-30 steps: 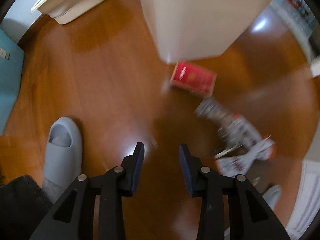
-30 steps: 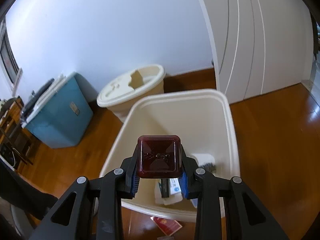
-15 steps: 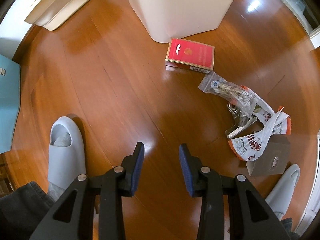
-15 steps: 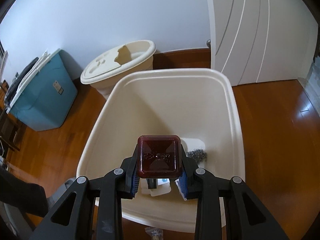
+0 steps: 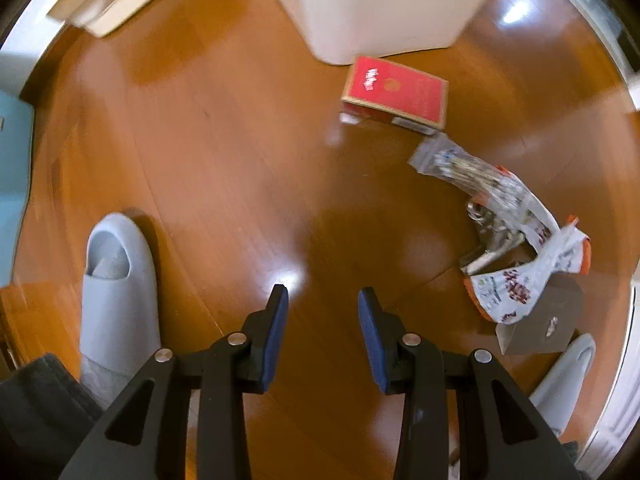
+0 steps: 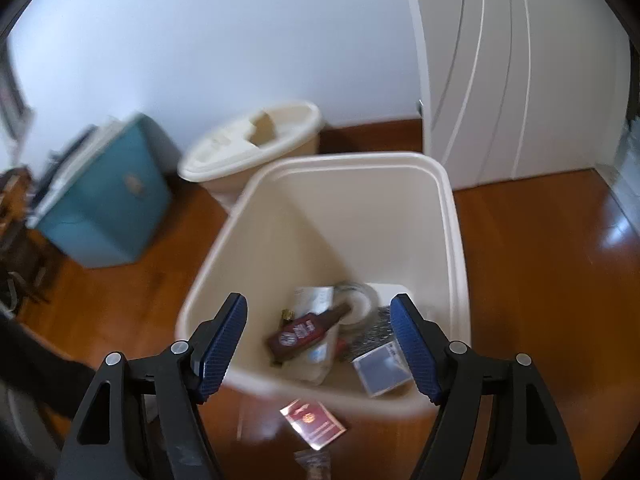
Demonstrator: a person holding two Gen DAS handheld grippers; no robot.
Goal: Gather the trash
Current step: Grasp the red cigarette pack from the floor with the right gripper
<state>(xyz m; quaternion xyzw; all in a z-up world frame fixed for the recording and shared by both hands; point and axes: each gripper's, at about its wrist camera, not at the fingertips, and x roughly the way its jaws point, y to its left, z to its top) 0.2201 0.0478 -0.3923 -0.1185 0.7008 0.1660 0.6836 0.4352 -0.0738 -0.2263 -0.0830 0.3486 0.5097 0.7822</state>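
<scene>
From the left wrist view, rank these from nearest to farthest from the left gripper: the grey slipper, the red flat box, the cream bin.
1. The grey slipper lies on the floor just left of the left gripper.
2. The red flat box lies farther ahead, to the right.
3. The cream bin stands just beyond that box, at the top.

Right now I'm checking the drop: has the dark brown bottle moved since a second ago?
Yes. The dark brown bottle has left the right gripper, now open, and lies down inside the cream bin.

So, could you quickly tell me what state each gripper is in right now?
Left gripper: open, holding nothing.
Right gripper: open wide, holding nothing, above the bin.
</scene>
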